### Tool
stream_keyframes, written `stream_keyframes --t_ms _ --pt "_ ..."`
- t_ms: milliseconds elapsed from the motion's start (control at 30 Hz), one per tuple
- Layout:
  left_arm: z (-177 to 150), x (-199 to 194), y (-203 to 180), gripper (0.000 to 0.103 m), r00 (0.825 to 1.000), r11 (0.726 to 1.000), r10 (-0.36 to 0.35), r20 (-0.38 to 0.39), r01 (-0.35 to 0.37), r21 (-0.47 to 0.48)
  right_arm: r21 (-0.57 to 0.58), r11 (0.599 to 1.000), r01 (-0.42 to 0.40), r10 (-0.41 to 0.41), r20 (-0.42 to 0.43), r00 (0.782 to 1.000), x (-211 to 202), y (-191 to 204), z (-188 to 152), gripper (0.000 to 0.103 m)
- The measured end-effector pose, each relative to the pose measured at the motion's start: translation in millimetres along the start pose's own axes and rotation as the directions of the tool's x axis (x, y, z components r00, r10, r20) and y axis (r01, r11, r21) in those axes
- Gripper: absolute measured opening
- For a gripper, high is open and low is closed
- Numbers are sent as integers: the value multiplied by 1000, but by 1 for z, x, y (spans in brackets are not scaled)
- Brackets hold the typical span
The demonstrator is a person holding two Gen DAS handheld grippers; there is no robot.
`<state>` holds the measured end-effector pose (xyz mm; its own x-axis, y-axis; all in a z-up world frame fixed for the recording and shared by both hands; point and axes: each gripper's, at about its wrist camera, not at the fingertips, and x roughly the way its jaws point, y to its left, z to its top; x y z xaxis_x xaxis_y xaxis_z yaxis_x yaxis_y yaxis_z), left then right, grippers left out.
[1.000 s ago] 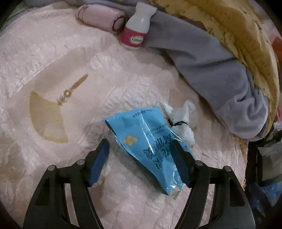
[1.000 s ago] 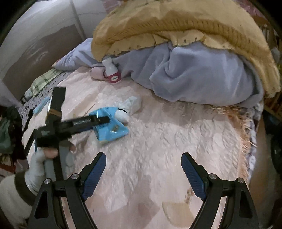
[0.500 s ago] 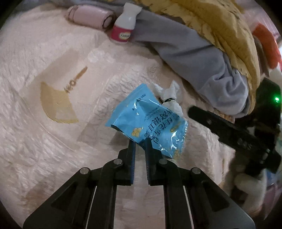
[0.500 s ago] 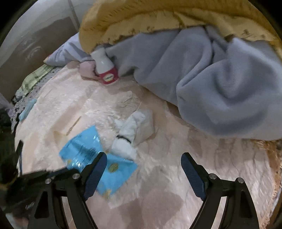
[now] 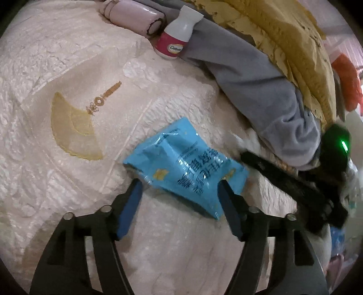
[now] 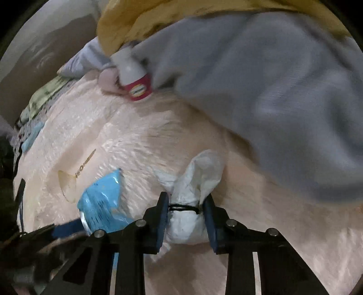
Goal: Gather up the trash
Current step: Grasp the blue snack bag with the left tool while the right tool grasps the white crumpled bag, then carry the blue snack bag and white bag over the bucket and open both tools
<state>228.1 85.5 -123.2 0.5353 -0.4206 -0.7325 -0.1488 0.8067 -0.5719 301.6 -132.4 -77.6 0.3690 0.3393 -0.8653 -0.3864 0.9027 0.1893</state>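
1. Left wrist view: the left hand-held gripper (image 5: 179, 192) hangs over a pink quilted bedspread (image 5: 56, 56), its jaws opening wide.
2. A blue packet (image 5: 186, 168) lies on the bedspread between the blue pads (image 5: 130, 206); the right pad's tip overlaps the packet's right end, the left pad sits just beside its lower left edge, and neither visibly presses on it.
3. A yellow fan-shaped embroidery (image 5: 72, 127) shows on the bedspread left of the packet.
4. At the top, a white bottle (image 5: 177, 34) with a pink label leans against a grey blanket (image 5: 261, 79); a pink roll (image 5: 133, 15) lies just left of the bottle.
5. A yellow blanket (image 5: 295, 45) is piled over the grey one.
6. The right hand-held gripper (image 5: 292, 183) reaches in from the right edge as a dark blurred bar with a green light above it.
7. Right wrist view: the right hand-held gripper (image 6: 186, 208) is clamped on a white bag (image 6: 192, 199), its pads pressing both sides at the black tie around the neck.
8. The bag rests on the bedspread (image 6: 272, 204), near the grey blanket's (image 6: 272, 90) edge.
9. The blue packet (image 6: 102, 204) lies just left of the bag, with one blue pad of the left hand-held gripper (image 6: 68, 225) at its lower edge.
10. The bottle (image 6: 133, 77) shows blurred at the top, against the blankets.
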Motion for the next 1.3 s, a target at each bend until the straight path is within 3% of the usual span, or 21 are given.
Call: stream_keyframes --t_ms 100,300,333,400,467,533,800,1100,1300 --pt "3 8 -9 82 999 1000 26 43 -26 -9 -3 1000 -18 17 -29 999 -15 -8 -17 29" --pt "11 21 -15 79 995 999 38 91 -35 -35 -50 998 -25 24 -7 1000 -57 -8 -43 29" --pt "12 25 -19 55 995 999 37 94 -36 -13 -46 998 -30 31 7 999 -66 -8 -46 29" --pt "11 32 -29 27 997 998 -41 68 37 52 -42 998 -53 54 29 998 -83 -5 -54 29" --pt "5 33 -40 24 997 995 -50 52 45 93 -45 997 -55 57 47 997 -97 -3 -61 29" --pt "-2 26 -46 13 998 991 -60 32 56 119 -45 998 -55 57 67 996 -114 -1 -69 29" --pt "-57 -36 -82 12 997 969 -69 -36 76 235 -70 997 -31 41 136 990 -176 10 -103 29" --pt "-124 -81 -145 12 990 914 -118 -80 139 382 -74 996 43 -30 170 985 -230 6 -165 29" --pt "-163 -91 -193 12 988 863 -110 -105 148 483 9 998 55 -56 174 983 -256 -20 -216 29"
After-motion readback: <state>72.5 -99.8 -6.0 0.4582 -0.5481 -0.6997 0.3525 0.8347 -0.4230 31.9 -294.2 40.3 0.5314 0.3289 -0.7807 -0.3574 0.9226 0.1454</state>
